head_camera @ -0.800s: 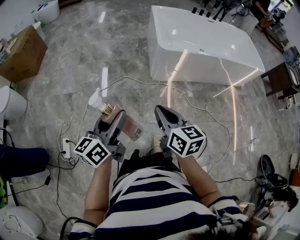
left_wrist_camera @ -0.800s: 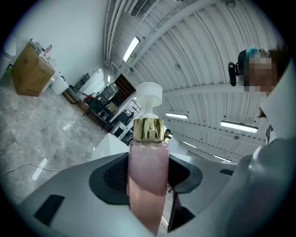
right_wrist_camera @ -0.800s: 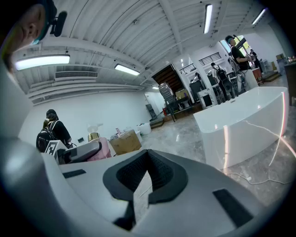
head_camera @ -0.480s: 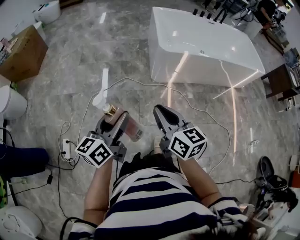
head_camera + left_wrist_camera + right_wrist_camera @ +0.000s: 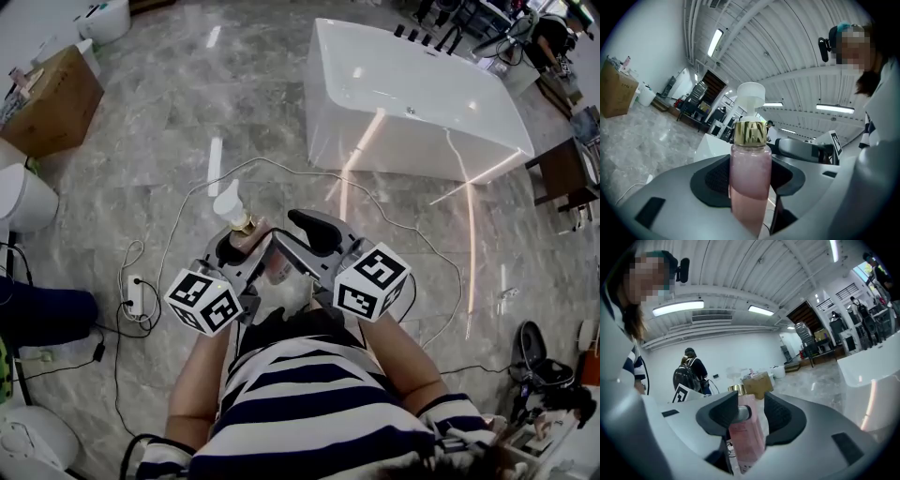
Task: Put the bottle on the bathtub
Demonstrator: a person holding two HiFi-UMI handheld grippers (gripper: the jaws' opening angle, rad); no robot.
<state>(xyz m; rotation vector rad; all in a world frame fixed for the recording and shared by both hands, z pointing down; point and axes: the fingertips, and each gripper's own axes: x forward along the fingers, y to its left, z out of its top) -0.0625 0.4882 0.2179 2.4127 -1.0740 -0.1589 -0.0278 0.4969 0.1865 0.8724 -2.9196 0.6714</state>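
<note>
Glossy grey marble floor [image 5: 187,122] fills the showroom, streaked with reflected strip lights, and on it stands a white, smooth-walled rectangular bathtub [image 5: 412,103] with rounded corners and dark fittings along its far rim. In the foreground is a person in a navy-and-white striped shirt [image 5: 319,403], arms extended over the floor well short of the tub. A brown cardboard box [image 5: 52,98] sits off to the left. A thin white cable [image 5: 281,167] loops across the marble between person and tub. Each hand carries a matte grey plastic tool topped with a cube of black-and-white square markers, one on the left [image 5: 203,302] and one on the right [image 5: 372,281]. The left claw [image 5: 749,180] is pinching a bottle [image 5: 750,154] between its dark ribbed pads, holding it upright in the air near the person's waist. The right claw [image 5: 751,411] has its jaws spread and straddles the bottle's lower body from the other side, with a sliver of floor showing beside one pad. The bottle is a slim cylinder of translucent pink, with a shiny gold collar [image 5: 750,132] and a flared white cap [image 5: 751,96].
</note>
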